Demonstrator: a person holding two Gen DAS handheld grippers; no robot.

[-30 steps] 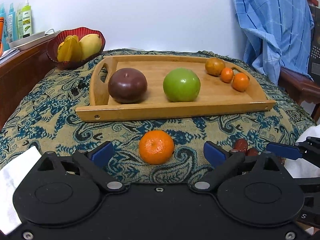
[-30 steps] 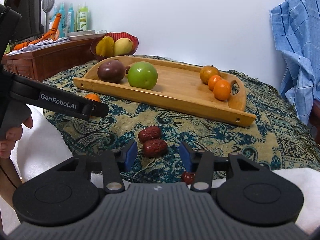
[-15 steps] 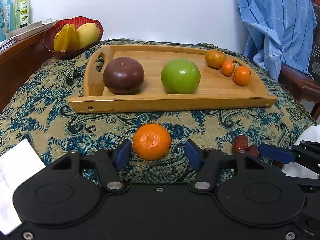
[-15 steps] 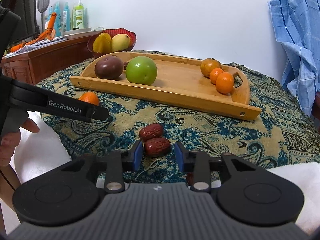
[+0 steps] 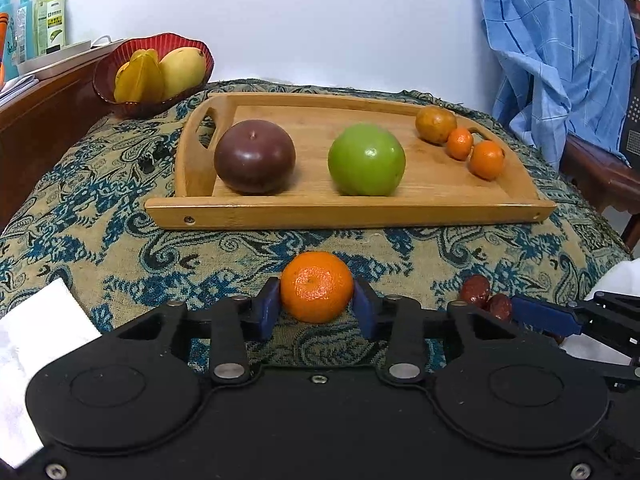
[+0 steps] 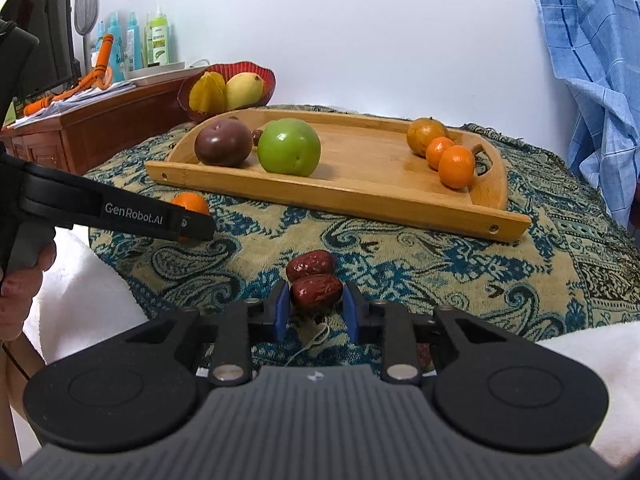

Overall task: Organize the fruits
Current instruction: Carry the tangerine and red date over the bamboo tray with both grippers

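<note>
Mandarin [image 5: 316, 286] on the patterned cloth [image 5: 120, 216], in front of the wooden tray [image 5: 352, 212]; I see my left gripper [image 5: 316, 306] closing, pads touching its sides. My right gripper [image 6: 314, 308] is clamped on a red date [image 6: 316, 290].

Plain white wall [image 5: 320, 20] behind, evenly lit. Blue-and-tan paisley cloth [image 5: 100, 208] covers the bench. Left: dark wood cabinet [image 6: 92, 128] w/ bottles [image 6: 158, 40] on top. Right: blue checked cloth [image 5: 560, 48] draped over a wood chair [image 5: 600, 172].
</note>
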